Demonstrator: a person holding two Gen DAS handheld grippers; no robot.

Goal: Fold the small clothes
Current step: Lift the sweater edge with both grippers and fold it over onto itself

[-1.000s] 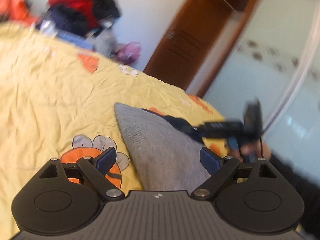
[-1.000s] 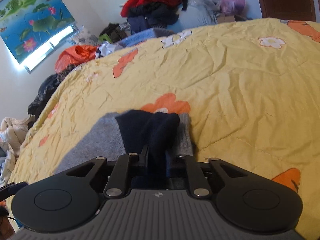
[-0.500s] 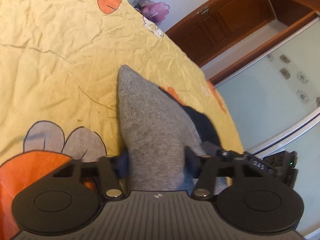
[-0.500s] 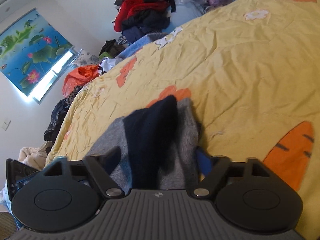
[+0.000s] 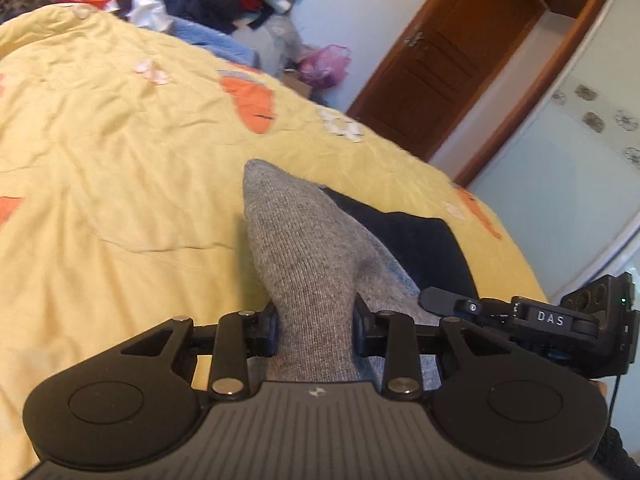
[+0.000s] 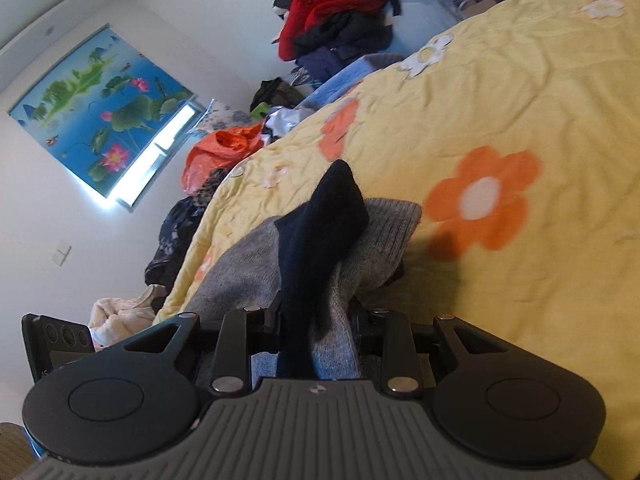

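Note:
A grey knitted garment [image 5: 304, 256] with a dark navy part [image 5: 408, 244] lies on the yellow bed cover [image 5: 120, 168]. My left gripper [image 5: 316, 328] is shut on its grey end, which rises to a point ahead of the fingers. My right gripper [image 6: 316, 332] is shut on the navy and grey end [image 6: 320, 224], lifted off the cover. The right gripper also shows at the right of the left wrist view [image 5: 520, 316], close beside the left one.
A heap of clothes [image 6: 336, 12] is piled against the wall past the bed's far side. More clothes [image 6: 224, 148] lie along the bed's edge under the window. A wooden door [image 5: 440, 60] and a sliding wardrobe panel [image 5: 580, 168] stand beyond the bed.
My left gripper went from open to shut on the grey end. My right gripper opened half a second ago and has shut again on the navy end. Both ends have been lifted.

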